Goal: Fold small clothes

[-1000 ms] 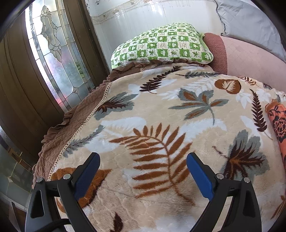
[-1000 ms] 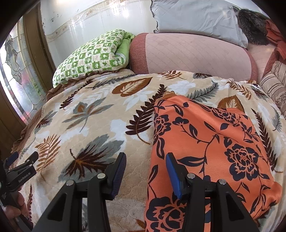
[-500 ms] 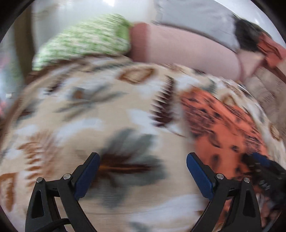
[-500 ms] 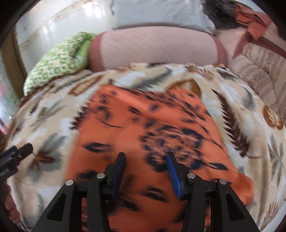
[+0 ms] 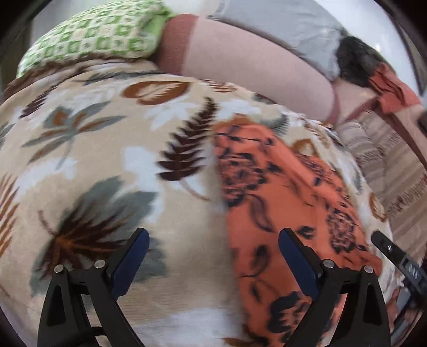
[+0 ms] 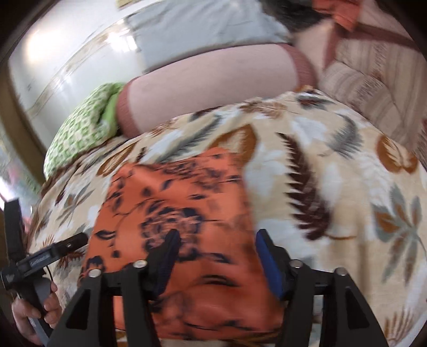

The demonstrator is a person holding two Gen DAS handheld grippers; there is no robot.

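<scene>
An orange garment (image 5: 288,192) with a dark flower print lies flat on the leaf-patterned blanket (image 5: 112,149). My left gripper (image 5: 213,256) hangs open over the garment's left edge, its right finger above the cloth and its left finger above the blanket. In the right wrist view the same garment (image 6: 186,202) fills the middle. My right gripper (image 6: 217,256) sits above its near right part with the jaws opening and only flat cloth below them. Nothing is held. The left gripper's body (image 6: 40,259) shows at the lower left, in a hand (image 6: 32,309).
A green checked pillow (image 5: 90,34) and a pink bolster (image 5: 240,61) lie at the head of the bed. A grey pillow (image 5: 280,24), dark and orange cloth (image 5: 387,85) and a striped cover (image 5: 387,165) sit at the right. A white wall (image 6: 66,56) stands behind.
The left view has swung right from the window side of the blanket onto the orange garment. My right gripper has shifted right across the garment and its jaws stand wider apart.
</scene>
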